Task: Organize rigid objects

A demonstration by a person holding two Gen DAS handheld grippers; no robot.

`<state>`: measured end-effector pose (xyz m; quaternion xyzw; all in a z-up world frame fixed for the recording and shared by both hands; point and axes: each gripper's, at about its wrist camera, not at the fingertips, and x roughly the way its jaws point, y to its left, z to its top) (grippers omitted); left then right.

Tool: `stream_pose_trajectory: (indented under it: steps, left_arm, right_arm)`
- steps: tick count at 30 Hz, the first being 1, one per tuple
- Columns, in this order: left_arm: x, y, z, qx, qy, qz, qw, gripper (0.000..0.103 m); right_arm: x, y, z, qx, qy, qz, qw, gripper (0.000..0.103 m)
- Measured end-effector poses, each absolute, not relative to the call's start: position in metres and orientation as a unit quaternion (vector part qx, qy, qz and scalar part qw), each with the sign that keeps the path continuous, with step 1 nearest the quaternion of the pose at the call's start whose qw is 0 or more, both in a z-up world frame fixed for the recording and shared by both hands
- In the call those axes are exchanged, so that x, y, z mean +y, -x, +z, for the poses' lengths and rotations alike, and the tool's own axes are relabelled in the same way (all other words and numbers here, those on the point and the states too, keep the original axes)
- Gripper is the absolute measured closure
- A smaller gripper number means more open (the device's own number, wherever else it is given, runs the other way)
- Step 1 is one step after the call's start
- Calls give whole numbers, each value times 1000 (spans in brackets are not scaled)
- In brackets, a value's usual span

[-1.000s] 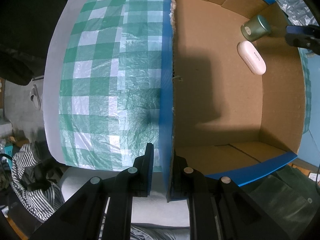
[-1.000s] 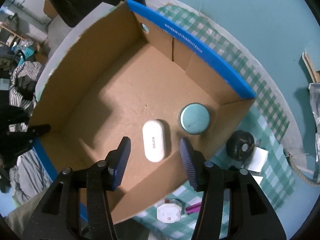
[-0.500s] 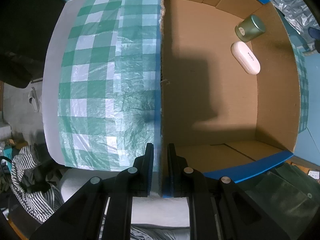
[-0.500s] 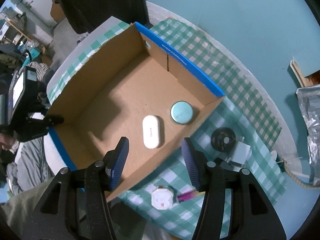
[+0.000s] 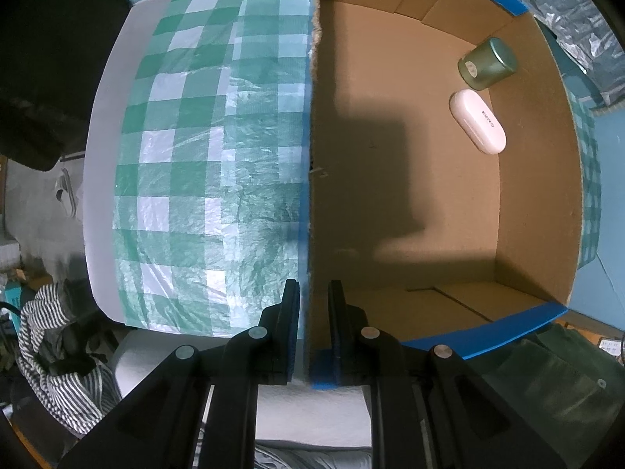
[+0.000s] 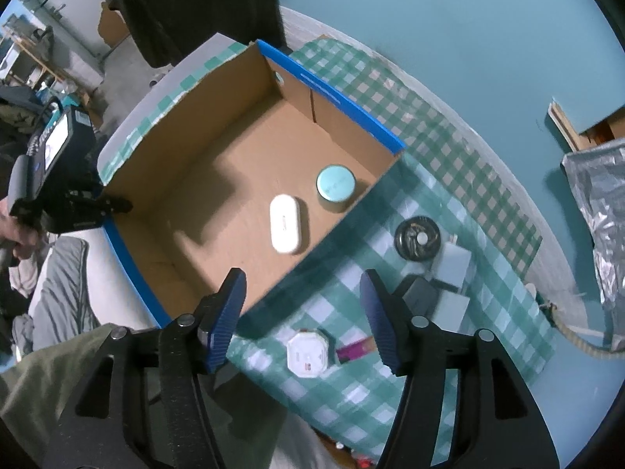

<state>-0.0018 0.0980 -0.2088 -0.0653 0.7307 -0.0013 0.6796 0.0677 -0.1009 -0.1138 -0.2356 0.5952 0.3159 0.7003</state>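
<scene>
The left gripper [image 5: 313, 305] fingers pinch the brown cardboard box [image 5: 312, 156] wall, the right gripper [image 6: 302, 314] fingers are wide, and its blurry view hides small things.

An open cardboard box [image 6: 218, 195] with blue outer faces sits on the checked cloth. On its floor lie a white oval case [image 6: 285, 223] — flat, long axis running twelve to six in the right wrist view — and a round teal-lidded tin [image 6: 336, 187] upright at its two o'clock, just beside it, near the box corner.
</scene>
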Motion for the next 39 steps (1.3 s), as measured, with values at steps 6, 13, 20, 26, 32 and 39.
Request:
stream_pose_trajectory:
  steps: [6, 13, 20, 26, 32, 39]
  left_arm:
    - [95, 2, -206, 728, 65, 2, 683, 88]
    - [94, 3, -207, 729, 61, 2, 682, 88]
    - [95, 4, -207, 729, 63, 2, 682, 88]
    - [93, 5, -206, 728, 52, 11, 684, 88]
    - [96, 4, -206, 727, 58, 20, 684, 88]
    - [100, 1, -206, 728, 64, 20, 682, 88]
  right_arm:
    - [-120, -59, -135, 612, 226, 308, 692, 41]
    - [-139, -44, -182, 633, 228, 313, 671, 41]
    - [-153, -29, -239, 656, 233, 314, 646, 41]
    - [-155, -18, -266, 655, 240, 313, 644, 41]
    - [-152, -14, -280, 662, 248, 309, 637, 41]
    - [-151, -14, -291, 670, 244, 298, 635, 41]
